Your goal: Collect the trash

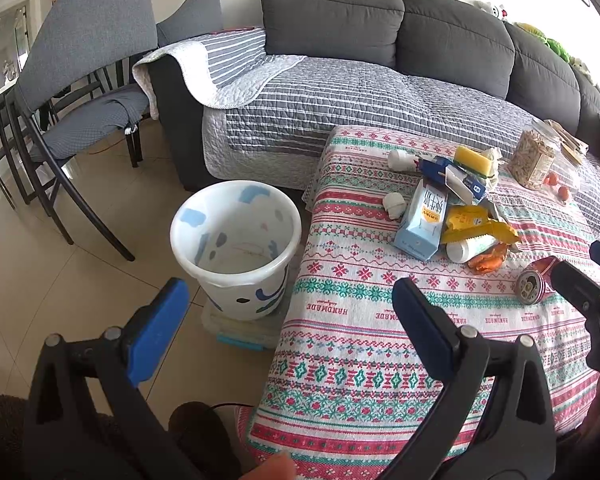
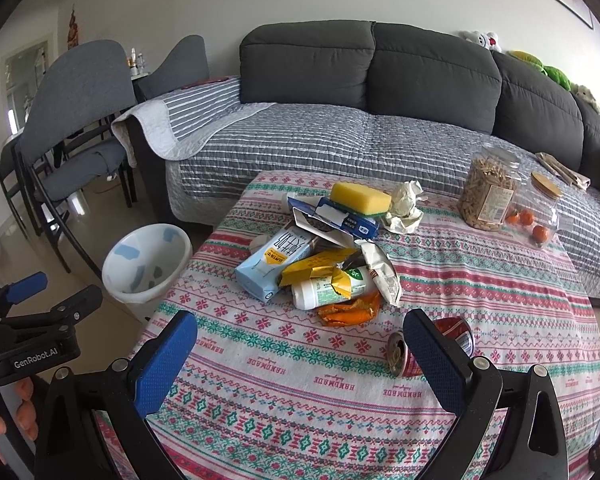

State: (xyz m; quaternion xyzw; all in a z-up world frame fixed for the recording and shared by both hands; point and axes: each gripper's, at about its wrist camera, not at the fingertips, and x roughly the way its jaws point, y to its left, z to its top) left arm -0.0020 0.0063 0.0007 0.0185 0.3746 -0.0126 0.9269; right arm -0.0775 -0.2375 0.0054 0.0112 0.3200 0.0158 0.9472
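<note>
A trash pile sits on the patterned tablecloth (image 2: pixel 340 380): a light blue milk carton (image 2: pixel 274 266), yellow wrapper (image 2: pixel 320 266), white bottle (image 2: pixel 328 290), orange peel (image 2: pixel 350 312), a dark blue box (image 2: pixel 340 218) and crumpled paper (image 2: pixel 404 208). A red can (image 2: pixel 428 346) lies on its side by my right gripper's right finger. My right gripper (image 2: pixel 300 356) is open and empty above the table's near part. My left gripper (image 1: pixel 290 326) is open and empty, between the table's left edge and the white bin (image 1: pixel 236 242) on the floor.
A yellow sponge (image 2: pixel 360 198) lies on the blue box. A jar of snacks (image 2: pixel 488 194) and a jar with small oranges (image 2: pixel 538 216) stand at the table's far right. A grey sofa (image 2: pixel 380 92) is behind and chairs (image 1: pixel 80 80) stand to the left.
</note>
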